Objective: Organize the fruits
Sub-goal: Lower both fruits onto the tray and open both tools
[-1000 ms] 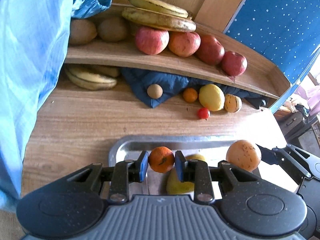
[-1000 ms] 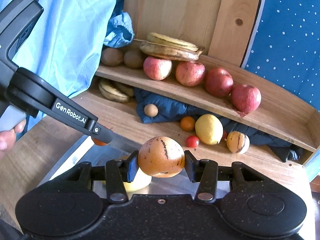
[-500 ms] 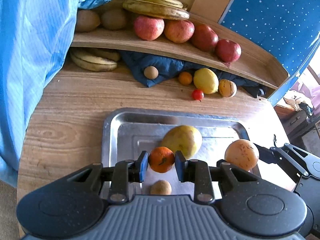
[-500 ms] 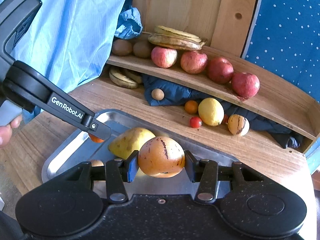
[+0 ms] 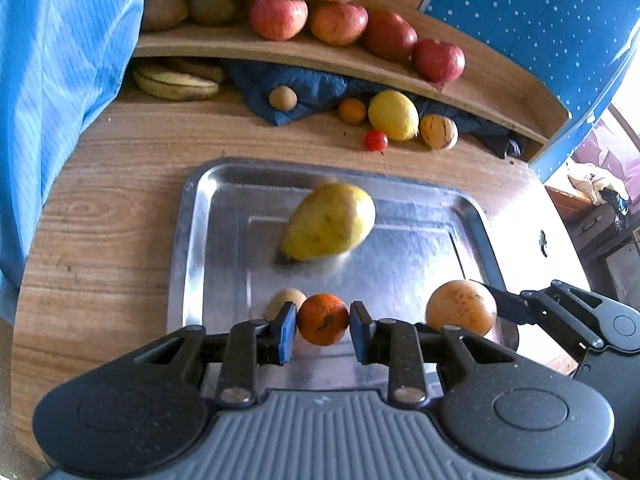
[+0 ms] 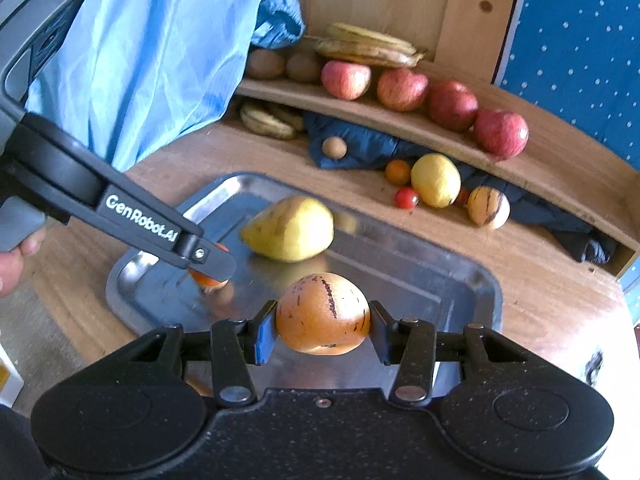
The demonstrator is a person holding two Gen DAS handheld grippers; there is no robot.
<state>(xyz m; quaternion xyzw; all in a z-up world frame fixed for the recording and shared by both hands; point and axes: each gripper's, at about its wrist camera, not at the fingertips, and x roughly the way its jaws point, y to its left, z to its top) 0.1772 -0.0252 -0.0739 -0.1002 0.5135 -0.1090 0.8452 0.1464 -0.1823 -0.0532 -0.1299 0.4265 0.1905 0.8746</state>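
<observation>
Left gripper [image 5: 323, 332]: closed on a small orange [image 5: 323, 319], held low over the steel tray's [image 5: 192, 240] near edge | Right gripper [image 6: 322, 330]: clamped on a streaked orange-tan fruit [image 6: 322, 312] above the tray | Yellow pear-shaped fruit [image 5: 329, 221] lies mid-tray | Judged: both fruits are carried for placement on the tray.

On my feeds the tray [image 5: 400, 248] is bare metal, polished enough to mirror the fruit. The worktop [image 5: 104, 216] and shelf [image 6: 560, 168] are grained wood with a dull sheen. My left hand-held gripper [image 5: 323, 331] looks like matt speckled black plastic with a ribbed grey body. The dark blue cloth [image 6: 360, 148] lies crumpled and matt; the apples [image 5: 278, 18] have a soft gloss.
</observation>
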